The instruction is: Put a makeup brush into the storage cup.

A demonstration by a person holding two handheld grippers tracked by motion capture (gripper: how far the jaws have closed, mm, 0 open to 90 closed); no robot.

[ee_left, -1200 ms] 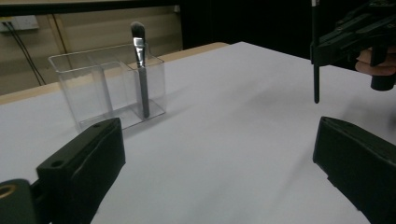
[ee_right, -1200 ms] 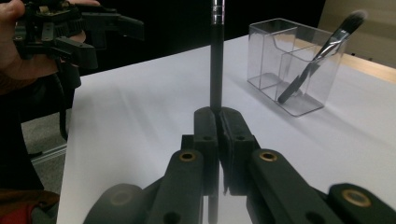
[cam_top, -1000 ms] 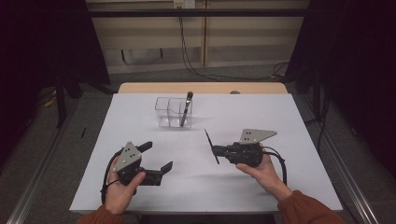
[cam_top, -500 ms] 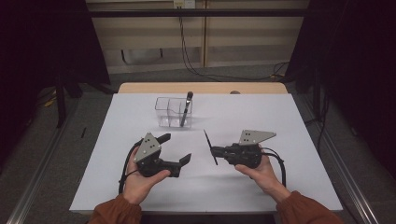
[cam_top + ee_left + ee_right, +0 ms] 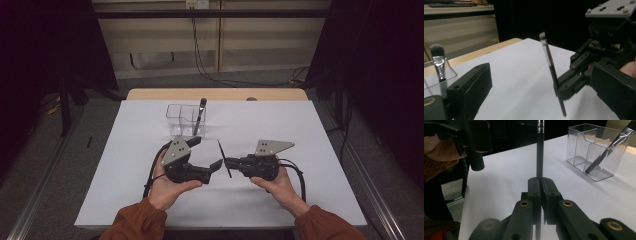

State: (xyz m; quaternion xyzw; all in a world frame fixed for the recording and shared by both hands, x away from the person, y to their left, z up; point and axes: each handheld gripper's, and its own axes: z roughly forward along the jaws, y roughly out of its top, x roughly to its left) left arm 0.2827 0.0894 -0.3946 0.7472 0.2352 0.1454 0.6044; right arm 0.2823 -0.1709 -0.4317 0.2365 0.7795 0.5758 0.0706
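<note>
Your left gripper (image 5: 209,153) stands open, empty, its jaws pointing at the brush (image 5: 223,158) just beyond them. Your right gripper (image 5: 226,162) is clamped on that brush, which stands crosswise between its closed jaws.

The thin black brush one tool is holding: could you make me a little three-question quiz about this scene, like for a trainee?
1. True or false: the right tool is clamped on the thin brush.
2. What already stands in the clear box? A) a makeup brush B) a spoon C) a pencil
3. Are the left tool's jaws open or shut?

Key:
1. True; its jaws pinch the handle.
2. A; the makeup brush leans in one compartment.
3. Open, with nothing between them.
</note>
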